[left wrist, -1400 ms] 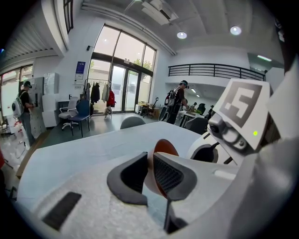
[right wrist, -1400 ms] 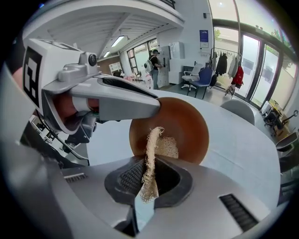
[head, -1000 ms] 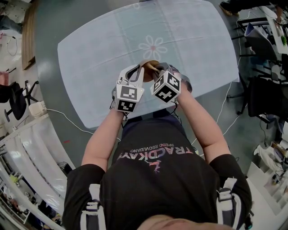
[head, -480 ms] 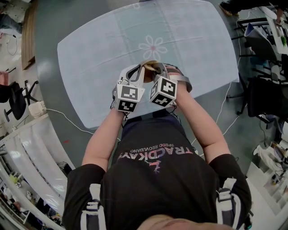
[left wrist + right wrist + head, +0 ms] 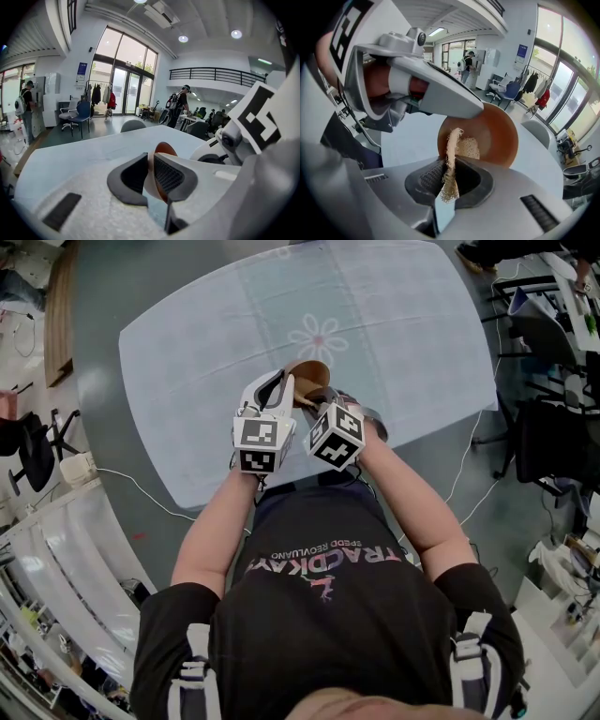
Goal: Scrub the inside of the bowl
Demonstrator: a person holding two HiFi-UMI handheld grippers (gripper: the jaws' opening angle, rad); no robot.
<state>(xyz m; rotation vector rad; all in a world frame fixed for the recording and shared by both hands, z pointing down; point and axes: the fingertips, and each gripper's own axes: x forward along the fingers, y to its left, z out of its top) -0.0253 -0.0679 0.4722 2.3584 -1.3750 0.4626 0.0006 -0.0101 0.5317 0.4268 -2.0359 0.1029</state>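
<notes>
While left gripper (image 5: 150, 174) pinches the rounded bowl (image 5: 499, 133), right gripper (image 5: 450, 182) clamps a fibrous scrubber (image 5: 451, 157).

1. In the left gripper view, the left gripper (image 5: 149, 176) has its jaws over most of the bowl (image 5: 164, 149); only a sliver of rim shows above them.
2. In the right gripper view, the right gripper (image 5: 451, 180) hides the bowl's lower rim; the scrubber (image 5: 451, 154) covers part of the inside; the left gripper's body overlaps the upper left rim.
3. In the head view, both marker cubes hide the jaws and scrubber; the bowl shows only as a brown arc.
</notes>
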